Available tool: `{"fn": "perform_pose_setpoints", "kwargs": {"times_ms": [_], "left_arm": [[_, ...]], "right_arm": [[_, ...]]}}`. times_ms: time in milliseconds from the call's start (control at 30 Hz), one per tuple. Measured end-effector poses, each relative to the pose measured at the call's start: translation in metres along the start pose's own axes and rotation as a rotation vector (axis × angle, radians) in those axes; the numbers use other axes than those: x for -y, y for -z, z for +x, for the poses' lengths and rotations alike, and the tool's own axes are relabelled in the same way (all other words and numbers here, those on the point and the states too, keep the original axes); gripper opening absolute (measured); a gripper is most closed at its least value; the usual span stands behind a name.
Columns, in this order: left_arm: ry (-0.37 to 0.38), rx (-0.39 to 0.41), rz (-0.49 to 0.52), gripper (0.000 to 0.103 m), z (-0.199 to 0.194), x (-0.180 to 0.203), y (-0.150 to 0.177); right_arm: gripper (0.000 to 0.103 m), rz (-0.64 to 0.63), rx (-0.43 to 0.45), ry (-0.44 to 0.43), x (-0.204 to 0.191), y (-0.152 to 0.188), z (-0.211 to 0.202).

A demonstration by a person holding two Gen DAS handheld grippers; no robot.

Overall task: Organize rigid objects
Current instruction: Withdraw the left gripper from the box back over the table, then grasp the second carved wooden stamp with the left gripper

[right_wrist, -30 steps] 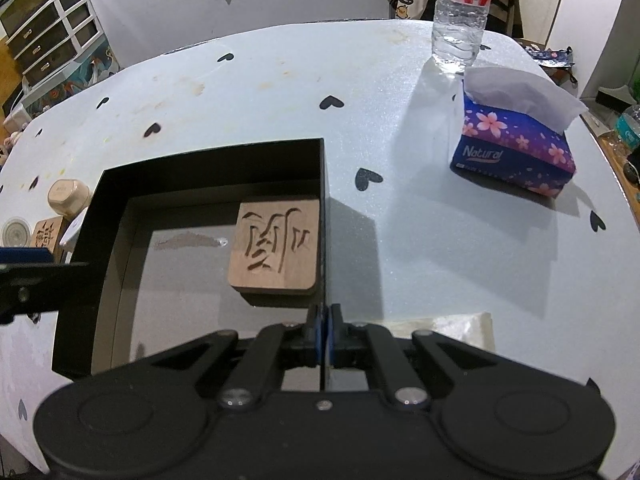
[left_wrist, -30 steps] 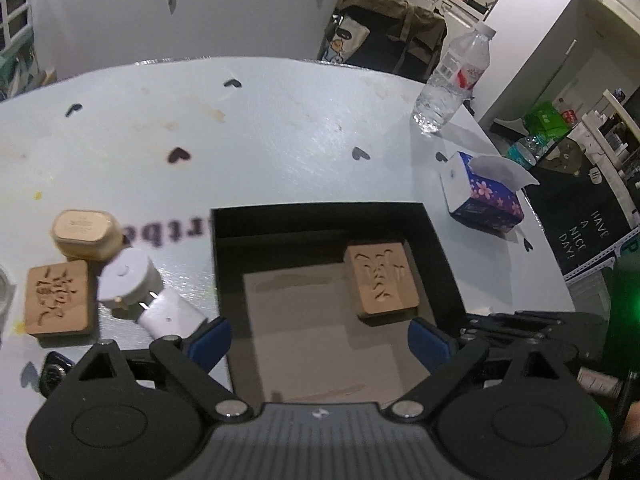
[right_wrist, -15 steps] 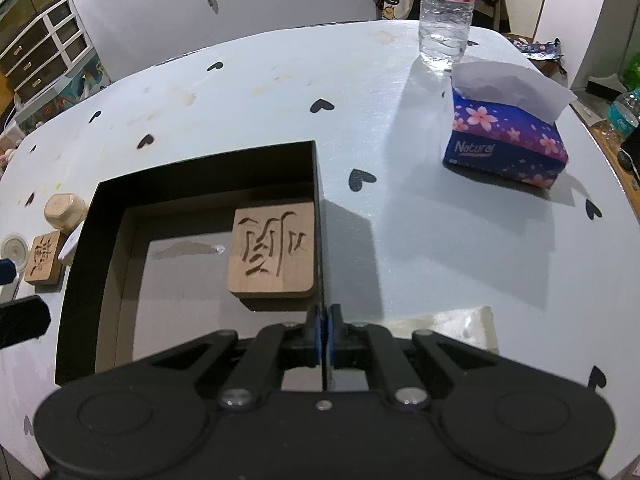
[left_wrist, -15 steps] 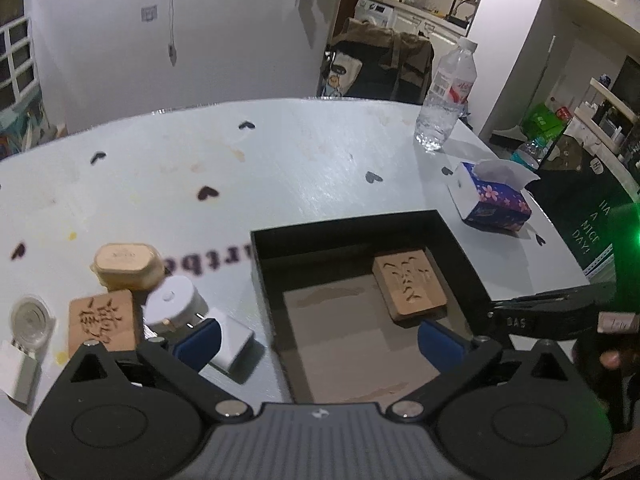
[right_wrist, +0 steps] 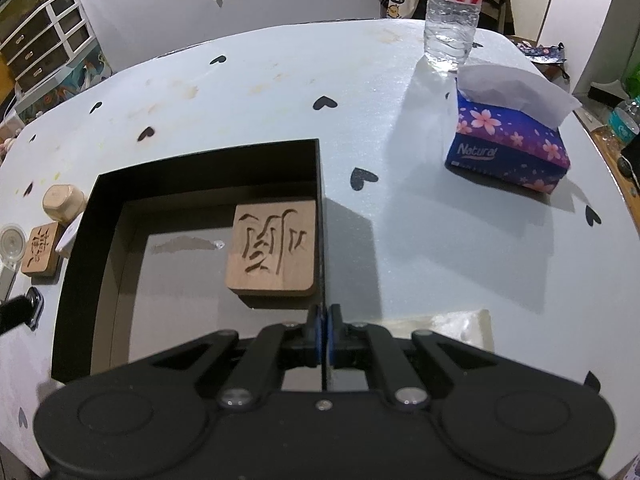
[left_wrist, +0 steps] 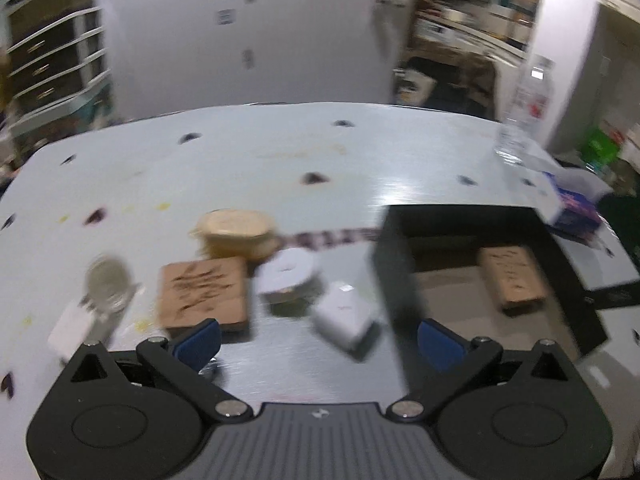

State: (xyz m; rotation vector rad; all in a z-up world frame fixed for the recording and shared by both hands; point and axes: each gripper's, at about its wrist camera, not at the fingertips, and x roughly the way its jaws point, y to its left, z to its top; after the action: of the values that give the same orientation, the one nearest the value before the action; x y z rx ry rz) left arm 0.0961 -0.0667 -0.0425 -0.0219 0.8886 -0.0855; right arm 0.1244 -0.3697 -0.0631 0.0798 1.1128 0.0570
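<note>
The left gripper (left_wrist: 318,342), jaws wide apart, hovers over loose pieces on the surface (left_wrist: 280,160). Nearest is the white charger block (left_wrist: 344,318): probably light, stiff and smooth, best pinched across its flat sides. The right gripper (right_wrist: 323,332) is clamped on the black box (right_wrist: 200,160) wall.

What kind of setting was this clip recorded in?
Most likely a lived-in home, probably a dining or kitchen area. A table covered in a heart-print cloth holds a water bottle and a tissue box, and a white drawer unit stands against the wall behind.
</note>
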Motion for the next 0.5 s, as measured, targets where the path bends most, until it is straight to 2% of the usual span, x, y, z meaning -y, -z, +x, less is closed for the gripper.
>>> {"fn": "perform_pose_setpoints", "kwargs": {"times_ms": [200,500], "left_arm": [[-0.097,-0.016,-0.088,0.103,0.012,-0.04,-0.002],[-0.182,-0.063,-0.065,0.103,0.053,-0.066,-0.02]], "right_arm": [[0.003,0.009,0.0,0.002,0.0,0.0,0.0],[0.003,0.021,0.002,0.006,0.0,0.0,0.0]]}}
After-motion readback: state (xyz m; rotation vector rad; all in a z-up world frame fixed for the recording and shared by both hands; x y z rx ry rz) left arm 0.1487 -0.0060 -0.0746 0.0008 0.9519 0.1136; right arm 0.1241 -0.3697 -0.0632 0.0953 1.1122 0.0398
